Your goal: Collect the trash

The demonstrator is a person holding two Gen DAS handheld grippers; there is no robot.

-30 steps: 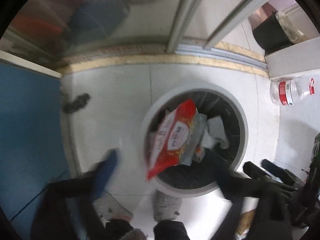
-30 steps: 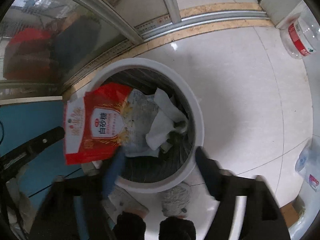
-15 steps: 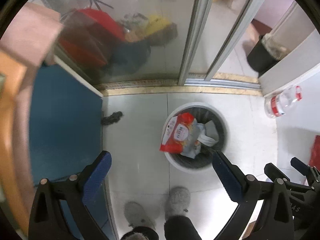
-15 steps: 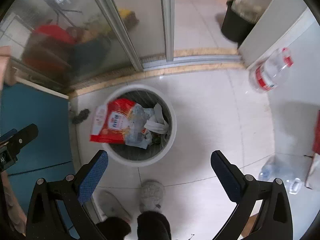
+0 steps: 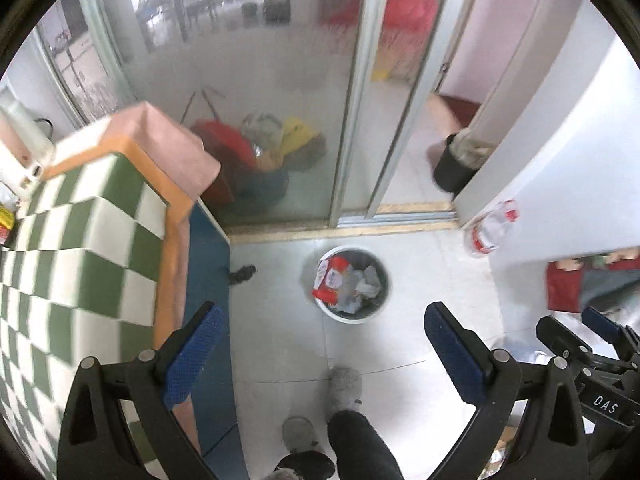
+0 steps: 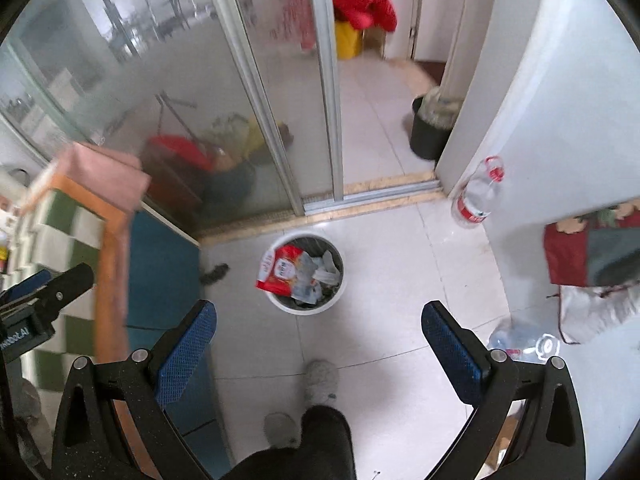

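Trash fills the white waste bin (image 5: 352,286) on the tiled floor, a red-and-white snack bag (image 5: 331,280) propped against its near-left rim, part of it hanging over the edge, with crumpled paper and clear wrappers behind it. The bag leans rather than lies flat, most likely because the bin is already packed to the brim and gives it nowhere to sink.

Both tools are held high above the bin and look down on it. The left gripper (image 5: 320,354) has its blue pads spread wide with nothing between them; the right gripper (image 6: 318,350) is likewise parted and empty. That posture suggests the drop is done and the person, whose grey slippers (image 6: 322,376) stand just short of the bin, is free to look for the next piece.

Candidates lie near the bin: a clear bottle with a red label (image 6: 476,200) stands beyond and to the right of it against the white wall, a second clear bottle (image 6: 520,340) lies on the floor on the near right, and a small dark scrap (image 6: 214,273) sits to its left by the blue panel; what that scrap is cannot be made out. The counter with the green checked cloth (image 5: 80,248) rises left of the bin.

Compared with a second ago, when the bin filled both views and the red bag was blurred at its mouth, the grippers have pulled far up and back. The bin now reads small, and the counter and sliding glass door (image 6: 256,92) beyond it have come into frame.
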